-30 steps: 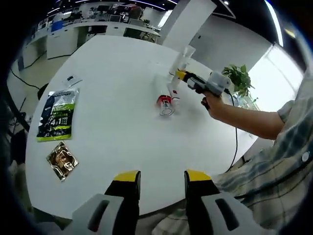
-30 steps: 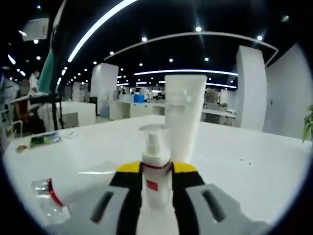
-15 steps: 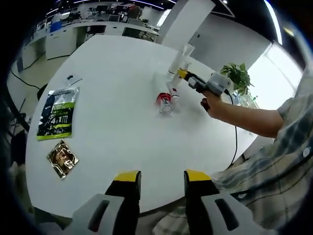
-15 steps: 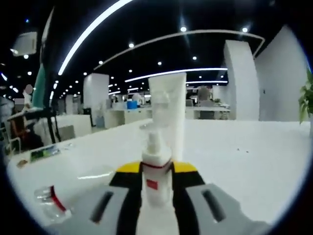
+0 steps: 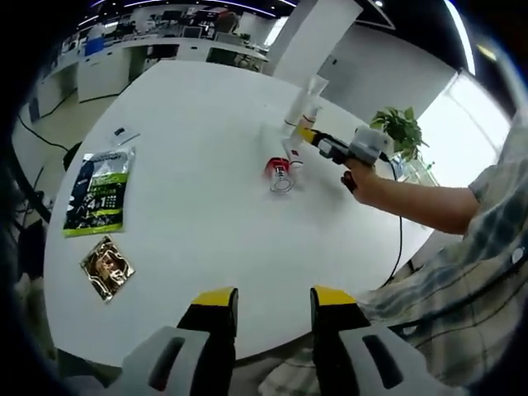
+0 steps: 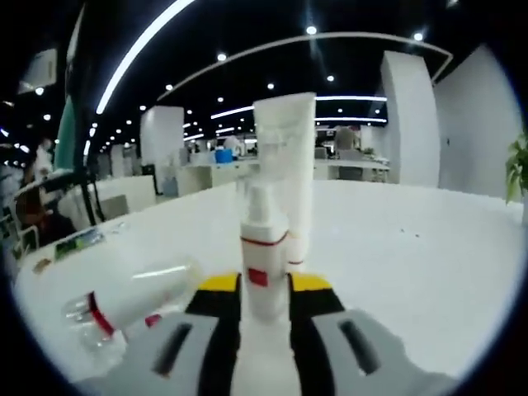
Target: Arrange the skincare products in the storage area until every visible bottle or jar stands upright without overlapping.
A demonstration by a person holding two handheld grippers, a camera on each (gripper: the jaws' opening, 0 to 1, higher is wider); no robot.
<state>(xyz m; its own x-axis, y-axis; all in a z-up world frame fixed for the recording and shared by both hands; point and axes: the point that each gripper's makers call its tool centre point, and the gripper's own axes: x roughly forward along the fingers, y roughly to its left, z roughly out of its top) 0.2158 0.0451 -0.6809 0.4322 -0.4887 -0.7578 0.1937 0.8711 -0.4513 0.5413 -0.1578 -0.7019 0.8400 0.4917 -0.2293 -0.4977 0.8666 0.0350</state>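
My right gripper (image 6: 264,285) is shut on a small white pump bottle (image 6: 264,260) with a red band, held upright just over the white table (image 6: 412,272). A tall white tube (image 6: 285,157) stands on its cap right behind it. A white bottle (image 6: 136,297) with a red ring and clear cap lies on its side to the left. In the left gripper view the right gripper (image 5: 318,142) holds the pump bottle (image 5: 295,157) between the tube (image 5: 307,97) and the lying bottle (image 5: 279,175). My left gripper (image 5: 264,307) hangs open over the table's near edge, holding nothing.
A green packet (image 5: 99,191) and a gold foil packet (image 5: 106,268) lie at the table's left side. A small dark item (image 5: 120,133) sits beyond them. A potted plant (image 5: 400,130) stands past the far edge. A person's forearm (image 5: 421,202) reaches in from the right.
The right gripper has shifted slightly towards the lying bottle, which now looks nearer. The pump bottle sits higher between the jaws. The left gripper has stayed put.
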